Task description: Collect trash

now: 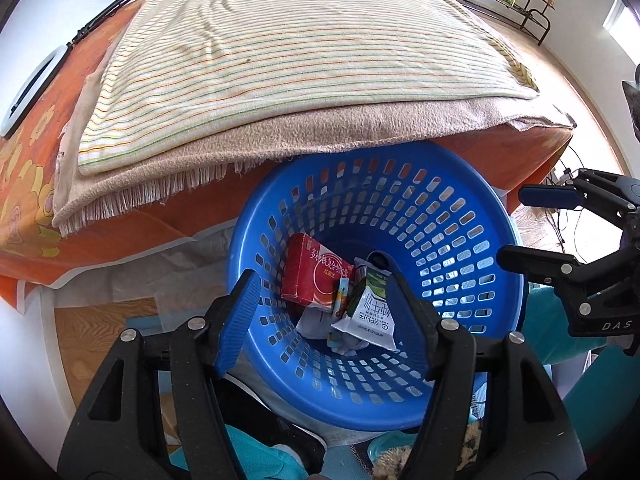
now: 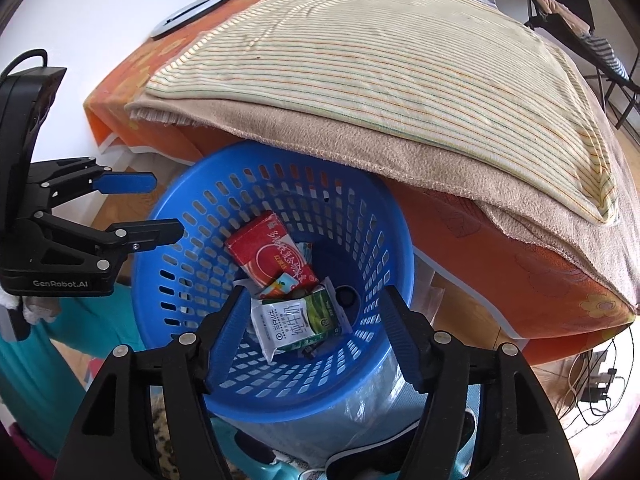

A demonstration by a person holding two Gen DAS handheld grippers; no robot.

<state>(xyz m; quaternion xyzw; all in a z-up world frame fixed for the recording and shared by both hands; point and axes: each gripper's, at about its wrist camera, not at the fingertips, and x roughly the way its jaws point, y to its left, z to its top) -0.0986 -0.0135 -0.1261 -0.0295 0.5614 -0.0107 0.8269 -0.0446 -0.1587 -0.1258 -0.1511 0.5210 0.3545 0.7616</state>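
A blue perforated basket (image 1: pixel 460 216) stands on the floor against the bed; it also shows in the right wrist view (image 2: pixel 192 216). Inside lie a red carton (image 1: pixel 312 276) (image 2: pixel 272 256), a white and green milk pouch (image 1: pixel 370 312) (image 2: pixel 296 320) and smaller wrappers. My left gripper (image 1: pixel 324 300) is open and empty above the basket's mouth; it shows at the left in the right wrist view (image 2: pixel 160 208). My right gripper (image 2: pixel 316 328) is open and empty above the basket too; it shows at the right in the left wrist view (image 1: pixel 516 224).
A bed with an orange flowered sheet (image 1: pixel 36 184), a beige blanket (image 1: pixel 360 128) and a striped cloth (image 2: pixel 380 64) overhangs the basket. A metal rack (image 1: pixel 516 4) stands at the back right. Cables (image 2: pixel 596 376) lie on the floor. Teal fabric (image 2: pixel 36 380) lies below.
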